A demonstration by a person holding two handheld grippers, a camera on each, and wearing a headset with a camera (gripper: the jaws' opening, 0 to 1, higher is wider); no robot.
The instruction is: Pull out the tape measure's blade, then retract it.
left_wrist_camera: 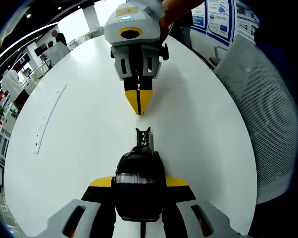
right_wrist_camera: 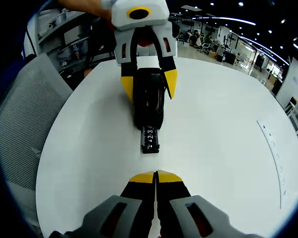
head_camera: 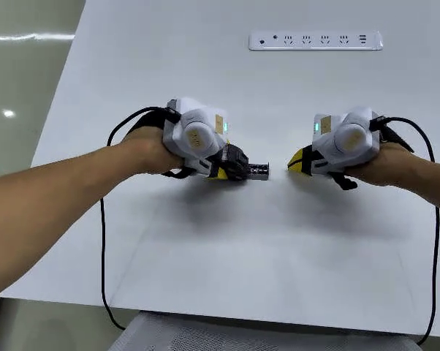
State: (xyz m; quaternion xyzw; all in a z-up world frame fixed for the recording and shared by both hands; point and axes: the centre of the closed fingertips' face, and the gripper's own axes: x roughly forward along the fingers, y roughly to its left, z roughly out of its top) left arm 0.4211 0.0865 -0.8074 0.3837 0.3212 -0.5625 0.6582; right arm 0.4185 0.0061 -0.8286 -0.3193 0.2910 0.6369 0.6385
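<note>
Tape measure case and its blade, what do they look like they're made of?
Case: probably hard black plastic, semi-gloss; a soft highlight runs along its rounded top. Blade: likely thin coated metal, dark with pale printed numerals; its end hook is too small to judge.

— What is lying on the white table (head_camera: 205,248)?
— A white power strip (head_camera: 316,40) is lying flat near the far edge, its sockets facing up.
— And around the table?
— A grey mesh chair (left_wrist_camera: 273,124) is standing just beside the near edge, and a glossy floor (head_camera: 19,73) is reflecting bright lights on the left.
</note>
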